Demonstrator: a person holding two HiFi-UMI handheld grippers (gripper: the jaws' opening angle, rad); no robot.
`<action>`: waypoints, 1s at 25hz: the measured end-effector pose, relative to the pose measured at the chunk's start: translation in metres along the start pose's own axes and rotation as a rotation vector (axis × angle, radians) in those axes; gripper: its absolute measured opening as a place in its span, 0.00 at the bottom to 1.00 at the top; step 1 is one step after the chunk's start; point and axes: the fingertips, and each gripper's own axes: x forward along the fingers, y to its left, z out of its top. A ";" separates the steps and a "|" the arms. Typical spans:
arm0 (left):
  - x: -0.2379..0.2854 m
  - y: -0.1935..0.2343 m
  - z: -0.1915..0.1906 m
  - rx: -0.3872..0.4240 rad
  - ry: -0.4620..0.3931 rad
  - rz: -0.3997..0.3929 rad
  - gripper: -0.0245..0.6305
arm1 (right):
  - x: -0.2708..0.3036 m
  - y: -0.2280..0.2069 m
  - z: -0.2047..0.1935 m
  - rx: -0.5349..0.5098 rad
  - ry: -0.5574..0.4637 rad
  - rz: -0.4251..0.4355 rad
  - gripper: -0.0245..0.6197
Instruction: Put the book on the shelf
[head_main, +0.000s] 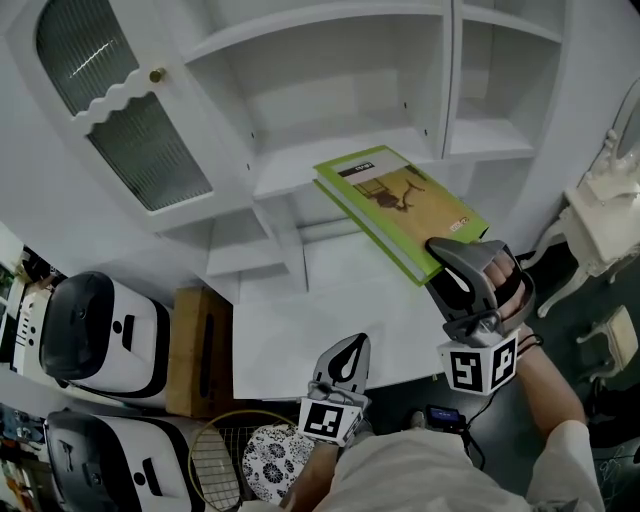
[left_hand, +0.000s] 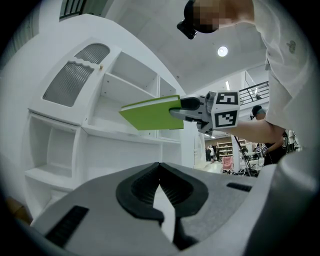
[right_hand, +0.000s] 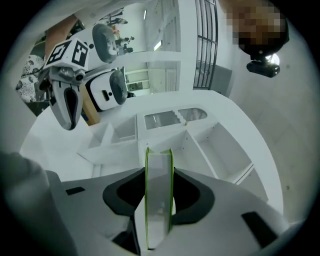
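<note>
A green book (head_main: 400, 205) with a tan cover picture hangs flat in the air in front of the white shelf unit (head_main: 330, 150). My right gripper (head_main: 462, 268) is shut on its near corner. In the right gripper view the book's page edge (right_hand: 159, 200) stands upright between the two jaws. The far corner of the book reaches over the front edge of a shelf board (head_main: 300, 172). My left gripper (head_main: 345, 368) hangs lower, over the white table (head_main: 300, 345), with its jaws together and nothing in them. The left gripper view shows the book (left_hand: 152, 113) from the side.
An open cabinet door (head_main: 120, 110) with ribbed glass swings out at the left. Two white-and-black machines (head_main: 100, 325) stand at the lower left, next to a wooden box (head_main: 200, 350). A racket (head_main: 225, 460) lies below the table. A white chair (head_main: 600, 215) stands at the right.
</note>
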 end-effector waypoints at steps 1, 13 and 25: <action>0.000 0.000 0.000 0.000 0.001 0.002 0.04 | 0.004 0.000 -0.004 -0.015 0.011 -0.003 0.27; -0.008 0.011 -0.002 0.005 0.012 0.037 0.04 | 0.063 0.008 -0.054 -0.138 0.110 0.015 0.27; -0.013 0.024 0.000 0.011 0.008 0.061 0.04 | 0.119 0.030 -0.081 -0.212 0.174 0.049 0.27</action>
